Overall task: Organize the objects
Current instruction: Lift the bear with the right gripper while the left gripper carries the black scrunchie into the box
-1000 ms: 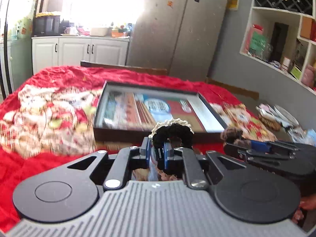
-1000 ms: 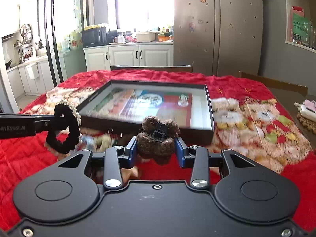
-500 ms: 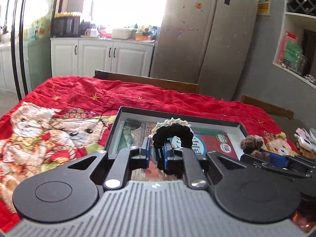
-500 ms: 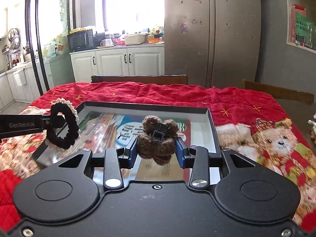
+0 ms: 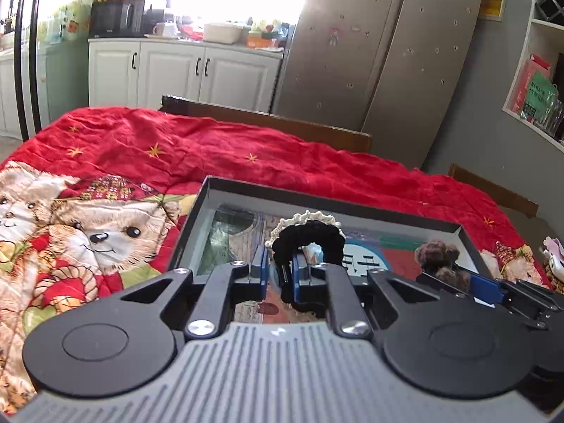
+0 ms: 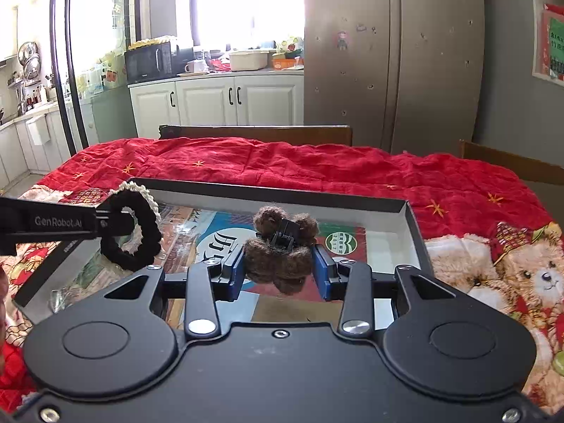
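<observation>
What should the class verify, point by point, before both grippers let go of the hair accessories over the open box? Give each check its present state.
1. Left gripper pinches the black scrunchie: ok.
2. Right gripper clamps the brown fuzzy hair clip: ok.
3. Scrunchie in front of the shallow box, seemingly over its interior: ok.
4. Hair clip seemingly over the box interior: ok.
5. Grippers apart, not touching: ok.
6. Height of either item above the box floor: cannot tell.

Both hand-held grippers clamped shut, left point(image 5: 280, 276) beside right point(image 6: 280, 269)
</observation>
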Motion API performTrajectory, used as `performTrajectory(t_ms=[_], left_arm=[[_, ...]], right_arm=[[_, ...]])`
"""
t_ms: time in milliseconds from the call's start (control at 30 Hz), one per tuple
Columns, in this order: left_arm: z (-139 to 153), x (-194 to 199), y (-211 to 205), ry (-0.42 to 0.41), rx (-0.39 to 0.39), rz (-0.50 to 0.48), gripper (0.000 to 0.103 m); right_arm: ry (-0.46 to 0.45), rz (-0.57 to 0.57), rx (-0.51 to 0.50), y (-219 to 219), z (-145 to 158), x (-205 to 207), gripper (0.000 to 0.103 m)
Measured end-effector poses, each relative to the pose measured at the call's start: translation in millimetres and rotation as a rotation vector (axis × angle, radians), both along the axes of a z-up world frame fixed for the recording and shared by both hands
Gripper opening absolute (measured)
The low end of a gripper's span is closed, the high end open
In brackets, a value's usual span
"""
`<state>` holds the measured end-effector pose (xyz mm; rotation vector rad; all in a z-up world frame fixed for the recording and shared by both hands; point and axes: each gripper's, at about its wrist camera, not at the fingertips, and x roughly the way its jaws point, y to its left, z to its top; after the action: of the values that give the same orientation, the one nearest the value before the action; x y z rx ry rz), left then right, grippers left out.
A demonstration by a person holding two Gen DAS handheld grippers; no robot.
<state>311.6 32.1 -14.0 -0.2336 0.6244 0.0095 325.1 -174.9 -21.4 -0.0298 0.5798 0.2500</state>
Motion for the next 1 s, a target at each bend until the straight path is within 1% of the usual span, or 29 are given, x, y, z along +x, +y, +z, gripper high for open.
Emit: performTrajectory(t_ms=[267,400,567,700,900,1000], left_arm=[[-13,10,-8,0.044,0.027,-0.034,0.016],[-17,13,-10,0.068,0.034,-0.04,0.016],[-18,12,-13,0.069,0.05,-0.046,0.016],[-20,14,-11,0.076,0.044,-0.042,0.017],[-23,17,-9,0.092,0.038,-0.037,0.018],[-23,16,-9,0.091,0.04,-0.038,0.02]], right_arm=[[0.042,-0.006,-0.015,1,-19,14,0.038],[0.039,-0.005,-0.031,3,-17,14,0.038],[0.053,-0.013,-0.046,4,-19,16,0.038],[0.064,-0.014,-0.061,6,-20,17,0.038],[0.074,-0.005,-0.111,13,-21,17,0.039],[0.077,-0.004,-0.119,14,-22,17,0.039]])
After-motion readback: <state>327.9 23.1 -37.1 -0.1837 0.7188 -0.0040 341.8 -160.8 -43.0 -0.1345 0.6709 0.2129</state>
